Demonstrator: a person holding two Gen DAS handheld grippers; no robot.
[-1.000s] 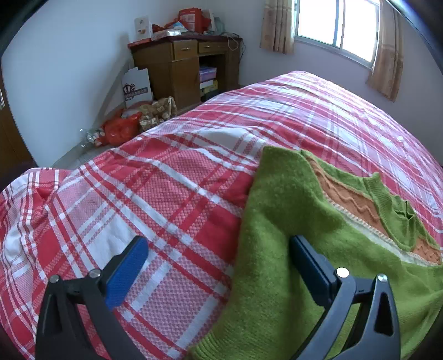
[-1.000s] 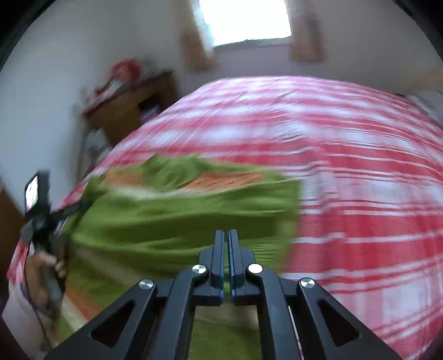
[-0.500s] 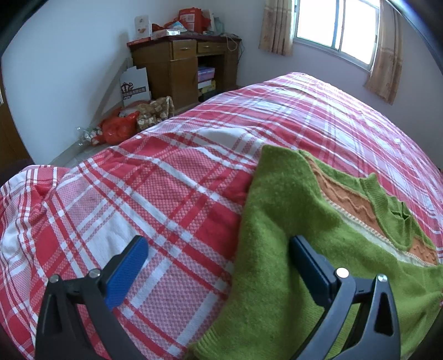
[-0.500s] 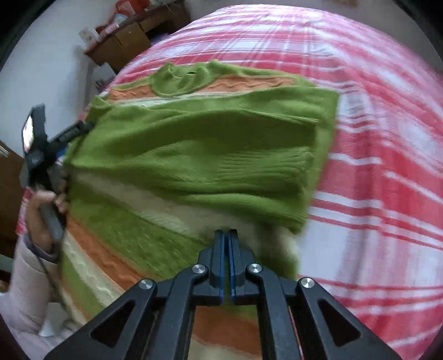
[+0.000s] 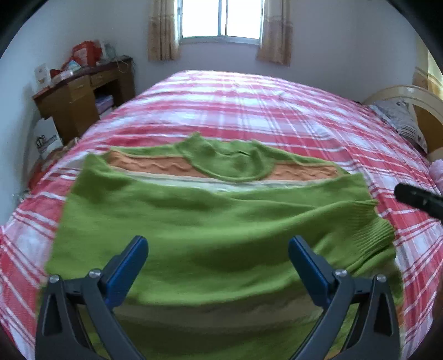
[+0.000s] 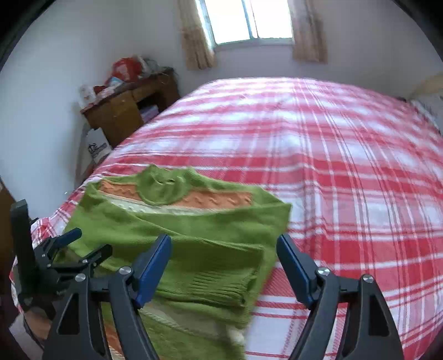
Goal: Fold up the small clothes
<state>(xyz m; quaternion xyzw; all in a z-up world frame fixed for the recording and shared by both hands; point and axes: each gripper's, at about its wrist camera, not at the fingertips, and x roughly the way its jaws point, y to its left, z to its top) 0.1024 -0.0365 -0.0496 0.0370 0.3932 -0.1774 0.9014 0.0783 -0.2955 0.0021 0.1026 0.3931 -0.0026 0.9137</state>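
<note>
A green knit sweater [image 5: 216, 216] with orange and cream stripes lies flat on the red plaid bed [image 5: 263, 110], neck away from me, its sleeves folded across the body. My left gripper [image 5: 218, 263] is open and empty, just above the sweater's lower middle. My right gripper [image 6: 224, 260] is open and empty, over the sweater's [image 6: 188, 229] right part near the ribbed cuff [image 6: 221, 282]. The left gripper also shows in the right wrist view [image 6: 80, 249], at the sweater's left edge.
A wooden desk [image 5: 83, 97] with clutter on top stands by the left wall, with bags on the floor beside it. A pillow [image 5: 401, 119] and headboard [image 5: 423, 105] are at the far right. The window [image 5: 221, 19] is on the far wall.
My right gripper has opened and let go of the sleeve, which now lies across the sweater. My left gripper has swung right, from the sweater's left edge to over its middle.
</note>
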